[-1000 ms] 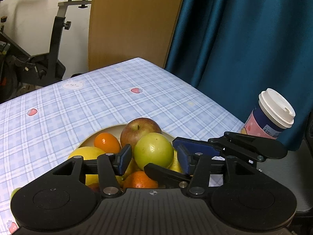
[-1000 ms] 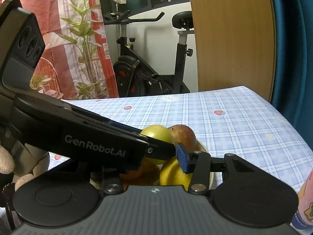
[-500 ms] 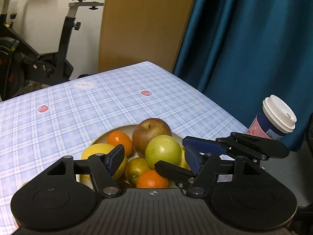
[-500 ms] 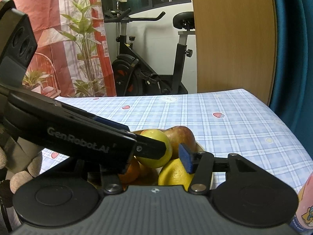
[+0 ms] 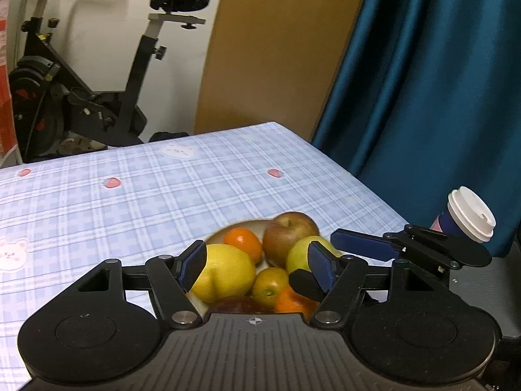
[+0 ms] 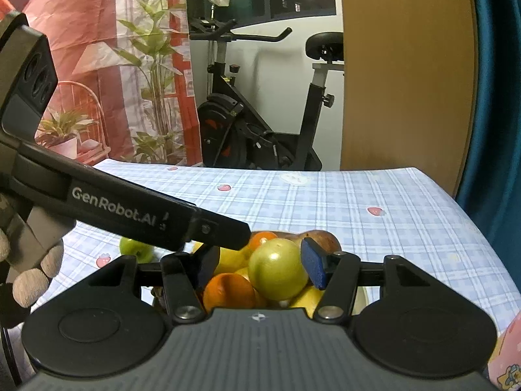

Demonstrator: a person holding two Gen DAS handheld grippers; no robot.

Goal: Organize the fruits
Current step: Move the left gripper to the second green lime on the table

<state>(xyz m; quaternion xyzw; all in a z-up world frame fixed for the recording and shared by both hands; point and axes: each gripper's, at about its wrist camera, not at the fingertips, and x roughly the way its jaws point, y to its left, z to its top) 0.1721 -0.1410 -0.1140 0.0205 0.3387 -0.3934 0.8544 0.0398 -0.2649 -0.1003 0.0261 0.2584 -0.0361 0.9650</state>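
- The left gripper (image 5: 257, 265) is held with its blue-padded fingers (image 5: 194, 262) spread wide apart, nothing being clamped between them.
- The right gripper (image 6: 260, 265) is likewise held with its fingers (image 6: 313, 267) parted.
- The right gripper's fingers are crossed in front by the left gripper's body.
- A gloved left hand (image 6: 27, 267) is seen at the left gripper's handle.

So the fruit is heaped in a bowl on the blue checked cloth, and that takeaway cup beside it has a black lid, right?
Not quite. The cup has a white lid, not a black one, as the left wrist view shows. The rest holds: the fruit is heaped in a bowl on the blue checked cloth.
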